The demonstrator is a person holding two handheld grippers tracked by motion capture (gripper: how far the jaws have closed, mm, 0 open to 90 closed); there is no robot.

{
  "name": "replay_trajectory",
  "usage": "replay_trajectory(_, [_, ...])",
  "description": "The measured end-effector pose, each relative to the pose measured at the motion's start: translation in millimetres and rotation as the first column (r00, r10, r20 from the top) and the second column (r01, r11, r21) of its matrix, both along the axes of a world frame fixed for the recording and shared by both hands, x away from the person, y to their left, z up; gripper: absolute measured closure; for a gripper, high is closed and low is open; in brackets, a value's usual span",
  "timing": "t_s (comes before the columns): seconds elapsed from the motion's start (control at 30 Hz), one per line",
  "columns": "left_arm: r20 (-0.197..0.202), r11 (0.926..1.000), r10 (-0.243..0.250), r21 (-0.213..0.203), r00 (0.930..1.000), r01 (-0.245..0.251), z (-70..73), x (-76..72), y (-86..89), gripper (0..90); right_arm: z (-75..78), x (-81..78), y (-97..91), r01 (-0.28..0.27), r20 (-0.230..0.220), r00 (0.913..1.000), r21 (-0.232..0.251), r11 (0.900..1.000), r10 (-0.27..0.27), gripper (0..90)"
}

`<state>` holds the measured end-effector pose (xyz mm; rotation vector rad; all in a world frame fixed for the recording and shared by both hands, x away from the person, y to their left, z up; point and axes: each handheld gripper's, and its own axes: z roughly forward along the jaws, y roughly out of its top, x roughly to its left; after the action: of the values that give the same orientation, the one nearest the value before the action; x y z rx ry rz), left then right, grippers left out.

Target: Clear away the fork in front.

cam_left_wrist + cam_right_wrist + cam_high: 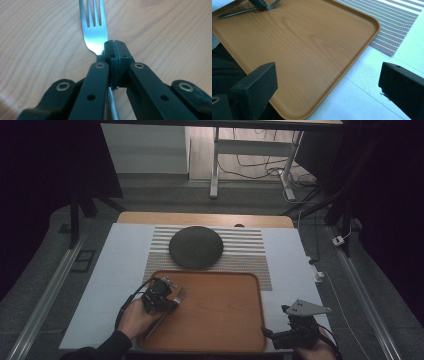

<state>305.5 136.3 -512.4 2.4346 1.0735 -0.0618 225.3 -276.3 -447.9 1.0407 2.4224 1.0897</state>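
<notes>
So the left gripper (172, 299) is clamped tight on a metal fork (94, 30), pinching it right at the neck where the head narrows into the handle. The fork is plain shiny steel with four tines, a smooth curved head and a thin straight handle, and in the high view it sits over the left edge of the wooden tray (225, 320), tines pointing toward the tray's middle and the handle trailing back toward the near-left corner. From the left gripper view the tines look like they're just above or resting on the wood grain, can't really tell which. The tray is orange-brown with rounded corners and a low raised rim, lying on a white table (120, 260) near its front edge. Behind it there's a striped placemat (250, 255) with a dark round plate (195, 247) on it. The right gripper (327, 92) is spread wide with nothing in it, hanging over the tray's near-right corner.
</notes>
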Motion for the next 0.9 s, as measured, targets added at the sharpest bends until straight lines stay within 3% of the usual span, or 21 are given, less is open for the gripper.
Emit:
replay_trajectory(0.43, [-0.023, 0.9948, 0.102, 0.007, 0.9945, -0.102, -1.0, 12.8, 36.0, 88.1, -0.4, 0.6, 0.3, -0.004, -0.003, 1.0000, -0.005, 1.0000, 0.004, 1.7])
replay_trajectory(0.9, [-0.031, 0.9918, 0.127, -0.007, 0.9914, -0.127, -1.7, 16.6, 48.3, 83.0, -0.5, 0.9, 0.2, -0.004, -0.004, 1.0000, -0.008, 1.0000, 0.004, 1.8])
